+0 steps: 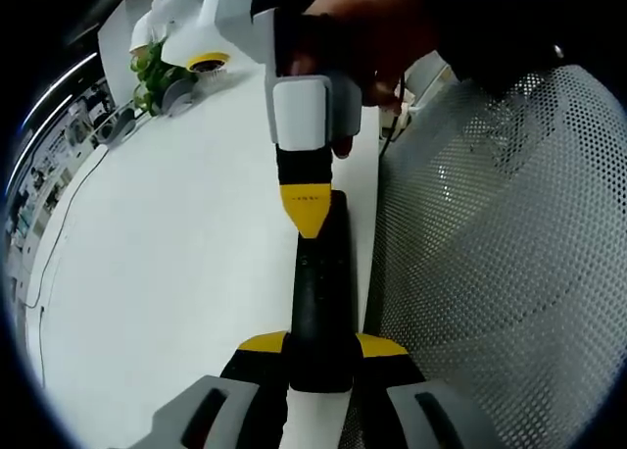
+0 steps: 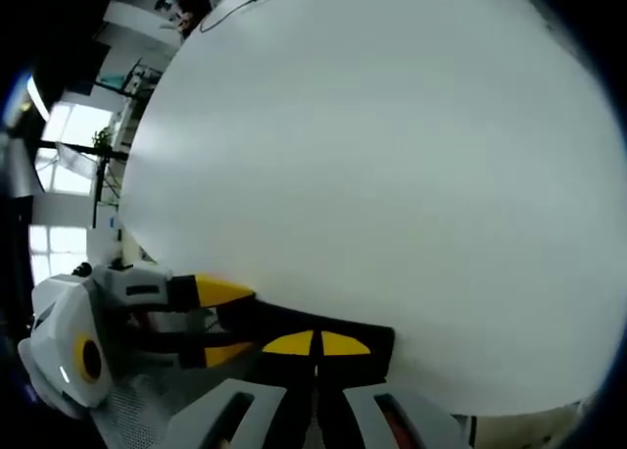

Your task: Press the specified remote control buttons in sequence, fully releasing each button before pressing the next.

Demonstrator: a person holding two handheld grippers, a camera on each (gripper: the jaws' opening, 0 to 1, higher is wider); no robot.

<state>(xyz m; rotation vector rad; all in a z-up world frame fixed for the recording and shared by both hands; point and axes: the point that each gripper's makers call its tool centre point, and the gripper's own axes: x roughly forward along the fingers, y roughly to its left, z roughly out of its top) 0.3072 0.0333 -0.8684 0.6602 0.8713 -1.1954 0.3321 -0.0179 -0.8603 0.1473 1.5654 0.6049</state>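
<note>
A long black remote control (image 1: 318,282) is held just above the white table (image 1: 176,253), close to its edge. My left gripper (image 1: 321,344) is shut on the remote's near end, one yellow-tipped finger on each side. My right gripper (image 1: 307,212) comes down from above, held by a person's hand (image 1: 377,32). Its yellow tips are together, and the point rests on the remote's top face near the far end. In the right gripper view, the shut right gripper (image 2: 315,343) touches the remote (image 2: 263,322), and the left gripper (image 2: 223,322) clamps it from the left.
A grey mesh chair back (image 1: 490,273) stands just right of the table edge. A green plant (image 1: 152,72) and a white device sit at the table's far corner. A thin cable (image 1: 59,233) runs along the left side. The table top (image 2: 392,155) stretches out wide.
</note>
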